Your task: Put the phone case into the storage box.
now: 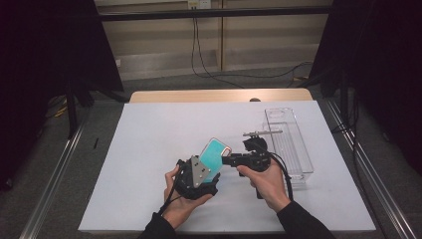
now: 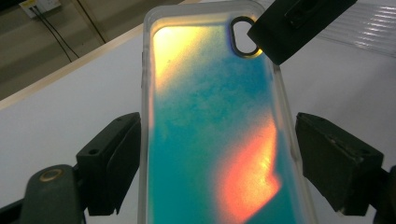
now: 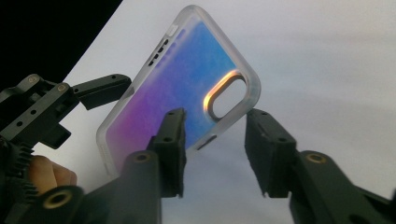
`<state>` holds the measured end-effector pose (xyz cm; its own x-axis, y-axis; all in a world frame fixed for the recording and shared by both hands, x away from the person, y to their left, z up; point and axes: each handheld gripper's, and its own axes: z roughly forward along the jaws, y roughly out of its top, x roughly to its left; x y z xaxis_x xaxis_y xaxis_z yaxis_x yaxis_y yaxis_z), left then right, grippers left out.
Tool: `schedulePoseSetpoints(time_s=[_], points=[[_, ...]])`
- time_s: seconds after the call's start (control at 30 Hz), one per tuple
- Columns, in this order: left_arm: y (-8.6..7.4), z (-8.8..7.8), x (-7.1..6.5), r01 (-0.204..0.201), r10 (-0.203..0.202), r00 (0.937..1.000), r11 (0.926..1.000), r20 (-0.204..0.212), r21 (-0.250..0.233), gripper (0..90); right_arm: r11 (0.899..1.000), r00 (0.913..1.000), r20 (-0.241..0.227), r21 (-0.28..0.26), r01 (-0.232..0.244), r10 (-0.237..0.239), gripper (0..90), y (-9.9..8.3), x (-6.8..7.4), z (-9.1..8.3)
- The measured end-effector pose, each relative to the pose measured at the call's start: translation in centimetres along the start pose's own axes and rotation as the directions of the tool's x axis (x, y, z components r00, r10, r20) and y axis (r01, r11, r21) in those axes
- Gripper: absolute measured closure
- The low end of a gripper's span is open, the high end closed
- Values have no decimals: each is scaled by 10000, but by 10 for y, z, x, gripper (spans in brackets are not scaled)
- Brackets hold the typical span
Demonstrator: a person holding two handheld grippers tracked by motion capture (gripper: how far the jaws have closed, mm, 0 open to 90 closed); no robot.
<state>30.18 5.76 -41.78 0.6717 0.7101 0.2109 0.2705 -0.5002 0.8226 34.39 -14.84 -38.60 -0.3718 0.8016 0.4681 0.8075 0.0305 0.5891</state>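
A clear-rimmed phone case (image 1: 215, 153) with a shimmering teal back is held tilted above the white table cover. My left gripper (image 1: 207, 168) is shut on its lower part; in the left gripper view the jaws press the long edges of the case (image 2: 210, 130), with my left gripper (image 2: 217, 135) centred on it. My right gripper (image 1: 227, 159) comes in from the right at the corner with the camera cut-out. In the right gripper view that corner of the case (image 3: 187, 79) lies between the spread jaws of my right gripper (image 3: 215, 135), with a gap to the right-hand jaw. One right fingertip (image 2: 294, 23) overlaps the cut-out.
A clear plastic tray (image 1: 293, 149) lies along the right side of the white cover (image 1: 149, 144), just beyond the right hand. The wooden table edge (image 1: 219, 94) runs along the back. Black curtains stand at both sides.
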Motion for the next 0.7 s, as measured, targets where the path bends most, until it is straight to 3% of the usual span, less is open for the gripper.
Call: schedulePoseSetpoints(time_s=[0.27,0.7], points=[[0,-1,-1,-2,3,10000,10000,32,-97,170,9997,9997,74,-18,-232,232,647,2,-2,2],[0,-2,-2,-202,201,9998,9997,-24,-114,170,9975,9973,-198,33,-708,709,694,2,-3,5]])
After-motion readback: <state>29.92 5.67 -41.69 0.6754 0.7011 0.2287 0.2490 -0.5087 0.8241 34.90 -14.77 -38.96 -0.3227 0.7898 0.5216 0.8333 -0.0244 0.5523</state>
